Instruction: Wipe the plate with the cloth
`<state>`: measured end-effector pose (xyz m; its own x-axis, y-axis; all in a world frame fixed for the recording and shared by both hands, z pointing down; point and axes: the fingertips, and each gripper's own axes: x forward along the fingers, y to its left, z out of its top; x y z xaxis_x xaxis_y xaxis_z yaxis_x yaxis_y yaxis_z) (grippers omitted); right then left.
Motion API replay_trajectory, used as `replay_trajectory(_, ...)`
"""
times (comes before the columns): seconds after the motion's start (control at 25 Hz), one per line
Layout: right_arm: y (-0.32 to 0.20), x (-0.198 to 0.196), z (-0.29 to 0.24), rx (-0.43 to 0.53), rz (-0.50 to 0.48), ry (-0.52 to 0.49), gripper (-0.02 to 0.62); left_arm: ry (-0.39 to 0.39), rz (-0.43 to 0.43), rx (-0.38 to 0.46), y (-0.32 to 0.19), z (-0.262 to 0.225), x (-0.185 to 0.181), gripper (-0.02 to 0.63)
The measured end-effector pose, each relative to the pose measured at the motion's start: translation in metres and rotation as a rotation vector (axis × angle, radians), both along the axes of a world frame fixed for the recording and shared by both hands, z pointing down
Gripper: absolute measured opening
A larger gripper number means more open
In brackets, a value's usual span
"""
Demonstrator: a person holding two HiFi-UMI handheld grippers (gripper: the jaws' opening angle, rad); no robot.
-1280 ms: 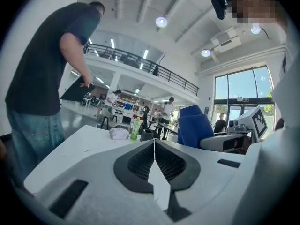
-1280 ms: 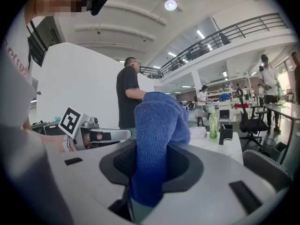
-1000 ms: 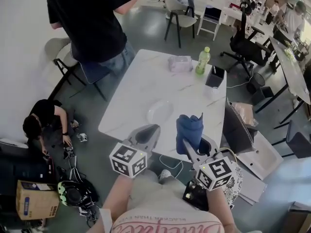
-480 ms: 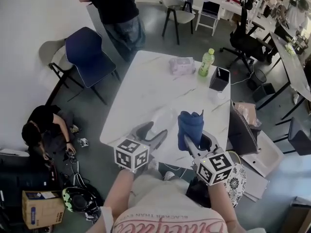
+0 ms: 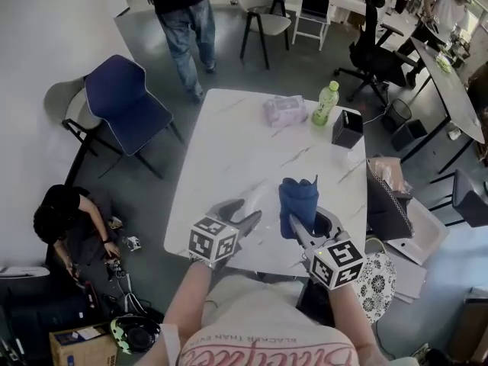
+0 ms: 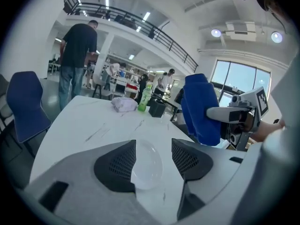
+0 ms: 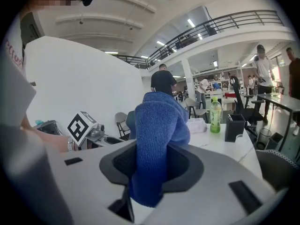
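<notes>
A clear plate (image 6: 149, 167) lies on the white table (image 5: 229, 143) near its front edge. In the left gripper view it shows between and beyond the two jaws. My left gripper (image 5: 242, 211) (image 6: 153, 153) hovers over that edge, open, with nothing pressed between its pads. Its jaws swung wide open within the last second and have just come in slightly. My right gripper (image 5: 306, 226) (image 7: 152, 165) is shut on a folded blue cloth (image 5: 298, 196) (image 7: 157, 139), which stands upright out of the jaws, to the right of the plate and above the table.
At the table's far end stand a green bottle (image 5: 325, 102), a black box (image 5: 347, 127) and a pinkish packet (image 5: 284, 111). A blue chair (image 5: 122, 101) is at the table's left. One person (image 5: 183, 14) walks beyond it; another (image 5: 61, 219) crouches on the floor at left.
The left gripper went from shut to open. Both grippers moved forward and lower over the table's front edge. The person in black walked away from the table, uncovering the blue chair.
</notes>
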<state>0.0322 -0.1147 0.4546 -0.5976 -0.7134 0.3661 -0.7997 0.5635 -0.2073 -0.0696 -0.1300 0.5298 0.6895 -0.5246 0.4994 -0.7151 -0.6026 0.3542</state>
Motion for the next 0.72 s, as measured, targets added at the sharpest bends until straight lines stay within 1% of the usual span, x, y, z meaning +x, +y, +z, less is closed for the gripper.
replay_trajectory(0.16, -0.013, 0.000, 0.004, -0.020, -0.004, 0.023, 0.124, -0.019, 0.047, -0.062, -0.016, 0.023, -0.005, 0.229)
replay_trajectory(0.4, -0.032, 0.006, 0.013, -0.055, 0.002, 0.035, 0.124, -0.039, 0.086, -0.154, -0.031, 0.054, -0.008, 0.230)
replay_trajectory(0.56, -0.040, 0.008, 0.020, -0.070, -0.021, 0.054, 0.124, -0.012, 0.130, -0.262, -0.033, 0.076, -0.004, 0.229)
replay_trajectory(0.72, -0.041, 0.014, 0.031, -0.100, -0.022, 0.055, 0.124, 0.021, 0.138, -0.384, -0.038, 0.101, -0.001, 0.229)
